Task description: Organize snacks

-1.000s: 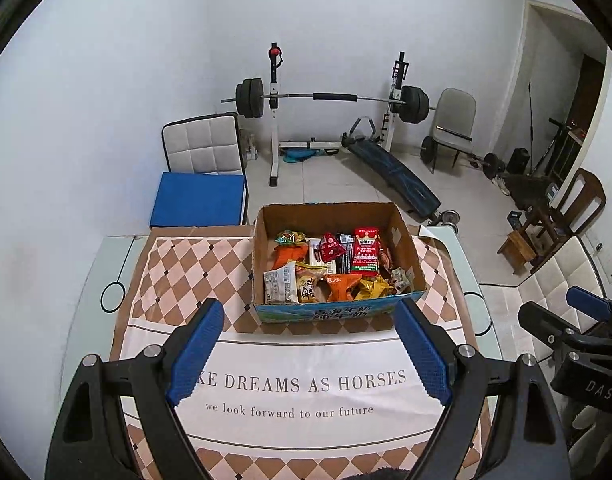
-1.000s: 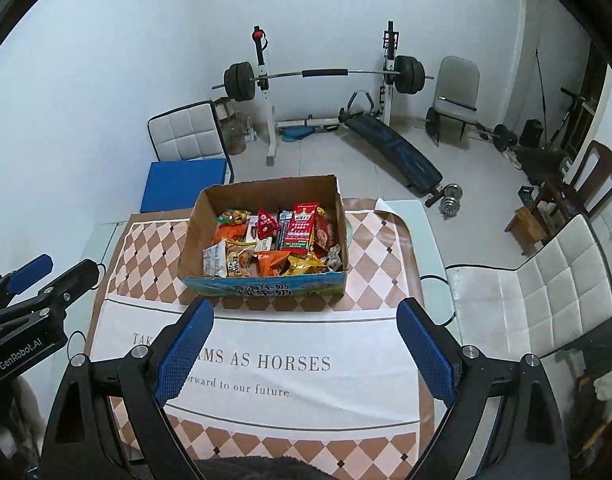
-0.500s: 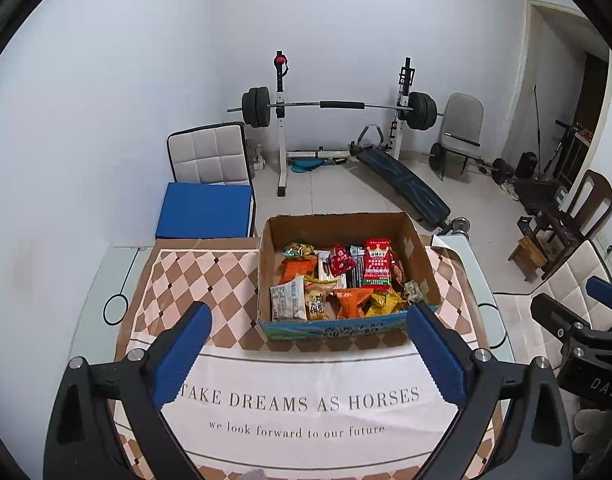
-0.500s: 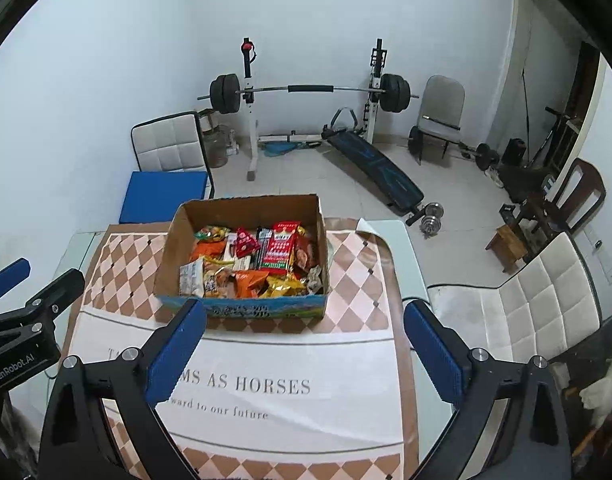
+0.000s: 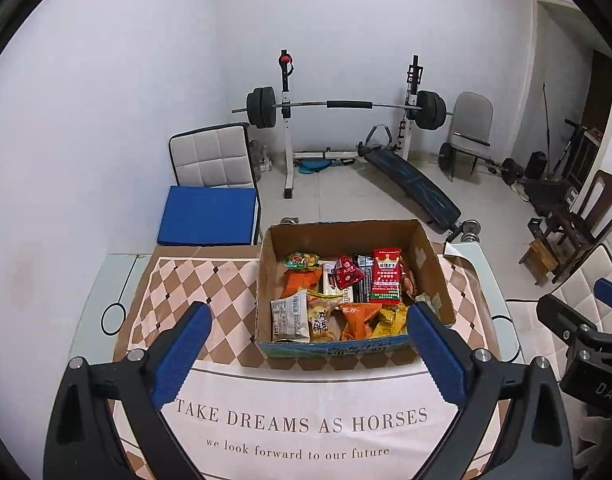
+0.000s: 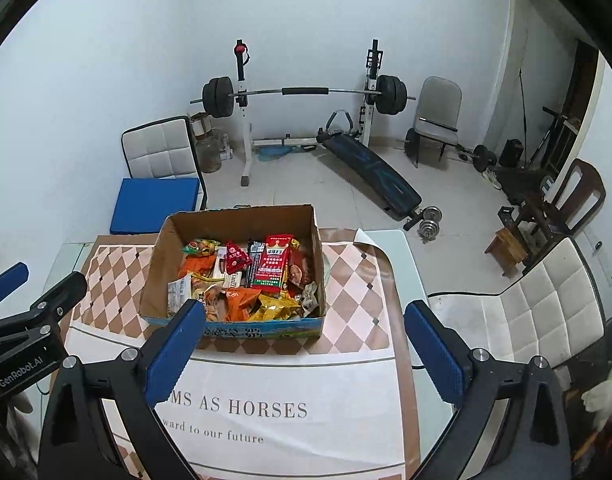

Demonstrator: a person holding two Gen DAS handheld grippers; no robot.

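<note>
A brown cardboard box [image 5: 434, 264] [image 6: 165, 256] stands on the table's far half, full of several snack packets: a red upright pack [image 5: 386, 282] [image 6: 274, 262], orange bags [image 5: 360, 320] [image 6: 241, 304], yellow ones and a white packet [image 5: 289, 318]. My left gripper [image 5: 308, 316] is open above the tablecloth, its blue pads either side of the box's near wall without touching it. My right gripper [image 6: 303, 314] is open too, nothing between its fingers, aimed at the box's right front corner. Each gripper also shows at the other view's edge.
A checked tablecloth [image 5: 306, 424] [image 6: 273, 408] with printed words covers the glass table [image 5: 109, 280]. A chair with a blue cushion [image 5: 207, 216] stands behind the table, a white chair [image 6: 538, 312] at its right. A barbell rack [image 5: 346, 106] and bench stand on the floor beyond.
Both grippers' jaws have spread wider. Both views have drawn closer to the box and sunk a little, so the box now sits between the fingertips.
</note>
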